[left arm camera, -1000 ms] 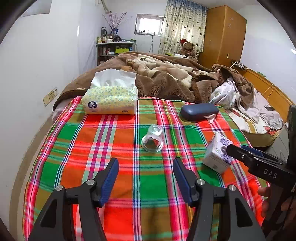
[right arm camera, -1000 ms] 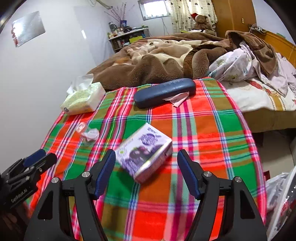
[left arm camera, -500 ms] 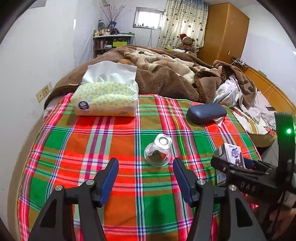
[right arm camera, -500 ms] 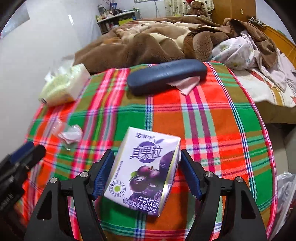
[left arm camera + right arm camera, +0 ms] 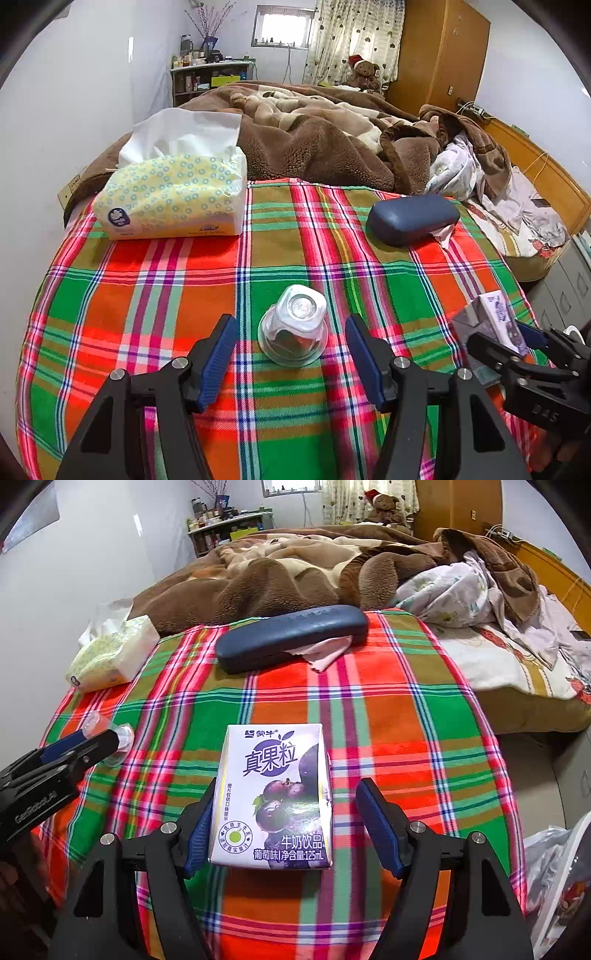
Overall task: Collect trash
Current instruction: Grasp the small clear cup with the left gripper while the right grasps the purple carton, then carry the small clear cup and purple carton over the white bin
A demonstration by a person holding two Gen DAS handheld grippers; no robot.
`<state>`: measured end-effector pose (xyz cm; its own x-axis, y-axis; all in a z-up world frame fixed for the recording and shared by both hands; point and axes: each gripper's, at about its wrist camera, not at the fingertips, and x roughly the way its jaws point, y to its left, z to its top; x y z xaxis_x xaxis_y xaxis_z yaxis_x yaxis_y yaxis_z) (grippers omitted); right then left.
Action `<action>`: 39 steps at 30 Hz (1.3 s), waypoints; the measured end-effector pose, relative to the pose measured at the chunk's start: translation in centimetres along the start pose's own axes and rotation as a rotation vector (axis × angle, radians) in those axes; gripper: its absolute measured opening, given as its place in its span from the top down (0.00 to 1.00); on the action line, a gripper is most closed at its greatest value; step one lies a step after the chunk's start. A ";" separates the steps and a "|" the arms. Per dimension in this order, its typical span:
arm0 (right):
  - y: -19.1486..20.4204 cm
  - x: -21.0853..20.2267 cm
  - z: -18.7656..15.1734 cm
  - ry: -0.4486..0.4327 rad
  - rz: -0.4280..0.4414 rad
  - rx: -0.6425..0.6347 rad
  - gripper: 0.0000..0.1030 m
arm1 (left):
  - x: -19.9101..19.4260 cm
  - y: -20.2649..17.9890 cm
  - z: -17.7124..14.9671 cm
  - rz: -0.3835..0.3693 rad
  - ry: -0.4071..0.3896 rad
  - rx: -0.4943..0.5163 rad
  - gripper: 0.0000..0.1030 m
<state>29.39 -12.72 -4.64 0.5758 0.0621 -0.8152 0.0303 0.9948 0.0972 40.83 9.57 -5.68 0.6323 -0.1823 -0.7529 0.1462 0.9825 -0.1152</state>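
- The bed (image 5: 303, 140) fills the room's far side, heaped with a brown blanket (image 5: 258, 576); across its near end lies the plaid cloth (image 5: 207, 280) that carries everything in play.
- On that cloth the tissue pack (image 5: 173, 195) sits at the far left corner and the dark blue glasses case (image 5: 412, 218) at the far right, a pink scrap of cloth poking from under it; both are well apart from the two pieces of trash and block nothing.
- The milk carton (image 5: 273, 797) has changed most: a second ago it lay ahead of the right tongs (image 5: 291, 823) at a slant, and now it stands between their blue pads; the jaws have just been closing, the left pad at the carton's side or touching it, the right pad clear with a gap, so I would not call it gripped yet.
- The clear plastic cup (image 5: 293, 326), upside down on the cloth, was farther ahead a second ago; the left tongs (image 5: 291, 354) have come forward and down so that it sits between the tips, jaws part open at an unchanged width, touching nothing.
- So, as I judge it, both pieces of trash are lined up for pickup; each squeeze is yet to be made.
- The two tongs work near each other, and a plastic bag (image 5: 550, 867) shows at the right edge of the right view, likely where the trash goes.
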 end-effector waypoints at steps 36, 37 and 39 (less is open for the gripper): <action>-5.1 -7.8 -2.9 -0.125 0.075 0.042 0.46 | -10.7 -9.5 -4.8 -0.010 -0.102 0.109 0.69; -5.5 -8.4 -3.2 -0.134 0.077 0.046 0.46 | -11.2 -9.9 -4.9 -0.017 -0.107 0.113 0.69; -6.3 -9.5 -3.7 -0.149 0.073 0.052 0.46 | -12.4 -11.4 -5.5 -0.031 -0.116 0.134 0.69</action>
<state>20.71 -19.27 0.43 0.6927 0.1171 -0.7117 0.0245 0.9823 0.1855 27.18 0.84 1.39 0.7084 -0.2234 -0.6696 0.2624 0.9640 -0.0440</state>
